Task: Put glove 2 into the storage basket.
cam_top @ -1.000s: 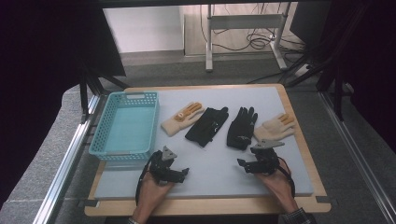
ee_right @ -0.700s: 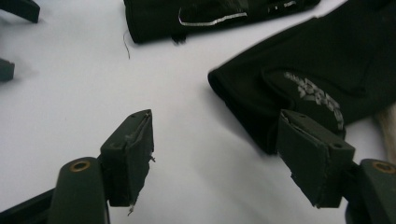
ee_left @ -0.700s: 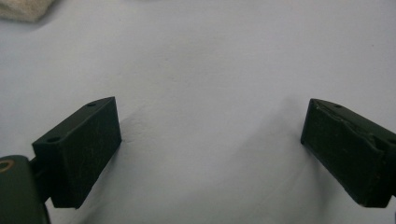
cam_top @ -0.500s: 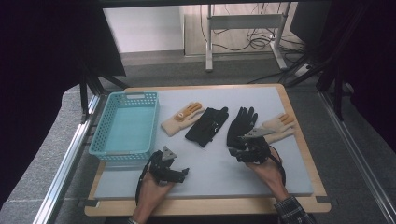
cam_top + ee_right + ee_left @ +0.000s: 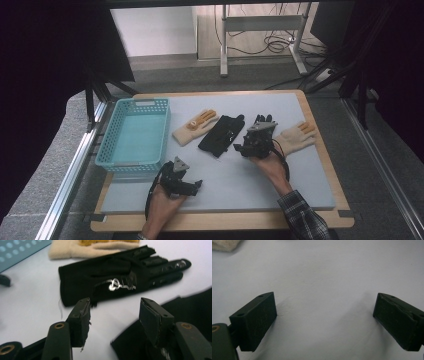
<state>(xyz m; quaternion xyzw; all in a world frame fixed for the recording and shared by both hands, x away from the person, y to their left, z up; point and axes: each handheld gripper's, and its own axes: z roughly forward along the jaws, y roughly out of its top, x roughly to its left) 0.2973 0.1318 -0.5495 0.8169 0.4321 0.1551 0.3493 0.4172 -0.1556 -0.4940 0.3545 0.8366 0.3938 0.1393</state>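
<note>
Right gripper view shows the right gripper [image 5: 113, 317] with fingers wide open, holding nothing, above a soft, floppy black glove [image 5: 140, 345] lying on the worktop [image 5: 30, 305]; pinching its cuff edge looks best.

Before you stands a wooden-edged table [image 5: 320, 150] topped by a pale grey mat [image 5: 235, 172]. On the mat's left part sits a light blue mesh basket [image 5: 134, 135]. To its right, four gloves lie in a row across the mat: a cream glove with orange fingertips [image 5: 196, 127], a black glove with a silver mark [image 5: 117, 277] just beside it, a second black glove [image 5: 264, 121] partly hidden from you, and another cream glove [image 5: 296, 137] at the right end. The mat's near part is bare.
</note>
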